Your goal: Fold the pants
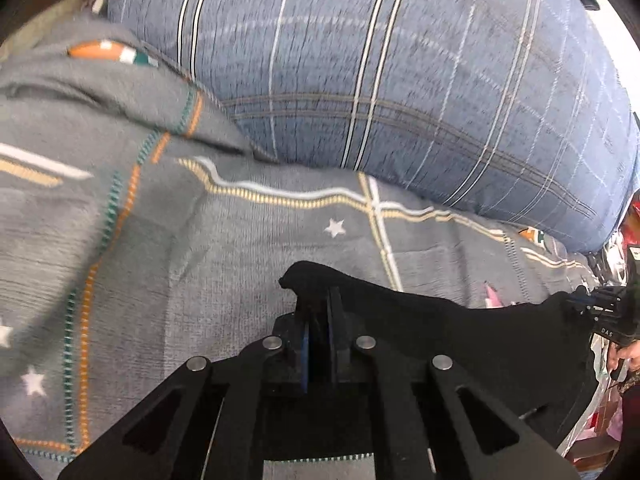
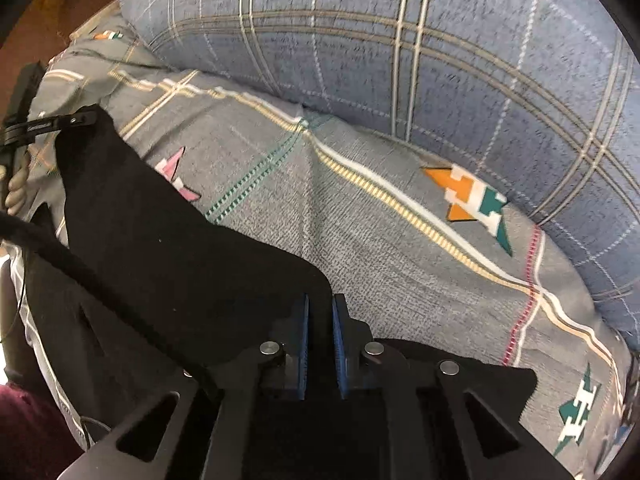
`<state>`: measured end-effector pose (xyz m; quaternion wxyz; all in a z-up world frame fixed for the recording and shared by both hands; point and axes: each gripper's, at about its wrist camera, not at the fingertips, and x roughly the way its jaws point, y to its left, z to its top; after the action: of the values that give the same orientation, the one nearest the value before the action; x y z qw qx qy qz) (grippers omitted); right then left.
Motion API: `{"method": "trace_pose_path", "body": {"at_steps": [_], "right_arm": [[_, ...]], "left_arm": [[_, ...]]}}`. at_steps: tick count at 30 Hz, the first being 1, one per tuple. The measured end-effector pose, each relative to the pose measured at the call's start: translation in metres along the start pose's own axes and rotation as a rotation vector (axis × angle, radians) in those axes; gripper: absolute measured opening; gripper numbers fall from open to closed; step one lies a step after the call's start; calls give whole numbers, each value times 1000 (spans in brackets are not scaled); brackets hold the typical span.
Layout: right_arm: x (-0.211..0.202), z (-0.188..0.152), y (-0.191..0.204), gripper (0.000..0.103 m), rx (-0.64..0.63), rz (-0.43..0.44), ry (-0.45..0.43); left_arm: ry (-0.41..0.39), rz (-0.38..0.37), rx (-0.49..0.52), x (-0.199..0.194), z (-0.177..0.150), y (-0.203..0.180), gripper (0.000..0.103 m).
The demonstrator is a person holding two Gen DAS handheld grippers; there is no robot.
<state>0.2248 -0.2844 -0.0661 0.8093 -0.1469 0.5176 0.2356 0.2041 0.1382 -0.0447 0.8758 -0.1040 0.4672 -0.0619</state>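
Observation:
The black pants [image 1: 460,332] hang stretched between both grippers above a grey patterned bedsheet [image 1: 240,248]. My left gripper [image 1: 319,300] is shut on one corner of the pants' edge, which sticks up past the fingertips. The right gripper shows at the far right of the left wrist view [image 1: 576,304], pinching the other corner. In the right wrist view my right gripper [image 2: 320,304] is shut on the pants [image 2: 168,248], and the left gripper [image 2: 80,120] holds the far corner at upper left.
A large blue plaid pillow [image 1: 400,80] lies along the back of the bed, also in the right wrist view [image 2: 400,40]. The grey bedsheet [image 2: 400,220] with star and arrow motifs spreads below. Colourful clutter [image 1: 624,240] sits past the bed's right edge.

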Motion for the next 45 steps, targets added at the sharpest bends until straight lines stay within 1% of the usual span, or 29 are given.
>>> {"method": "trace_pose_path", "body": {"at_steps": [4, 9, 13, 17, 22, 25, 29, 31, 32, 34, 36, 38, 39, 41, 42, 44, 45], "right_arm": [[-24, -1, 3, 12, 36, -44, -72], [-63, -15, 16, 12, 60, -104, -162], [-91, -41, 43, 12, 60, -158, -224], [-110, -79, 68, 12, 73, -177, -256], [-114, -133, 92, 11, 125, -154, -257], [-105, -166, 99, 11, 167, -141, -222], [-95, -202, 104, 12, 236, -115, -197], [-92, -217, 107, 12, 272, -119, -183], [-91, -225, 108, 12, 286, -125, -180], [-91, -238, 110, 12, 310, -134, -180], [-96, -250, 109, 17, 339, -141, -182], [-104, -262, 108, 25, 366, -157, -196], [-109, -266, 106, 26, 378, -163, -208], [-122, -272, 103, 26, 407, -180, -245], [-129, -272, 102, 26, 423, -187, -270], [-139, -268, 104, 27, 452, -173, -323], [-142, -263, 105, 28, 461, -154, -346]], "left_arm": [[-42, -15, 23, -23, -1, -10, 6], [-104, -52, 51, -56, -11, -23, 6], [-158, -52, 78, -83, -26, -28, 6], [-210, -39, 116, -111, -58, -27, 6], [-247, -21, 164, -134, -101, -24, 6], [-241, -25, 170, -142, -129, -21, 7], [-228, 12, 197, -145, -169, -14, 7], [-208, 30, 195, -143, -187, -8, 10], [-190, 51, 187, -141, -198, -5, 13], [-163, 83, 173, -139, -213, 3, 16], [-141, 114, 153, -139, -225, 13, 16], [-128, 128, 115, -145, -235, 24, 16], [-127, 132, 94, -150, -240, 31, 16], [-137, 131, 31, -161, -246, 45, 17], [-148, 117, -14, -168, -248, 53, 17], [-176, 81, -83, -182, -246, 62, 18], [-197, 70, -100, -187, -243, 62, 19]]}}
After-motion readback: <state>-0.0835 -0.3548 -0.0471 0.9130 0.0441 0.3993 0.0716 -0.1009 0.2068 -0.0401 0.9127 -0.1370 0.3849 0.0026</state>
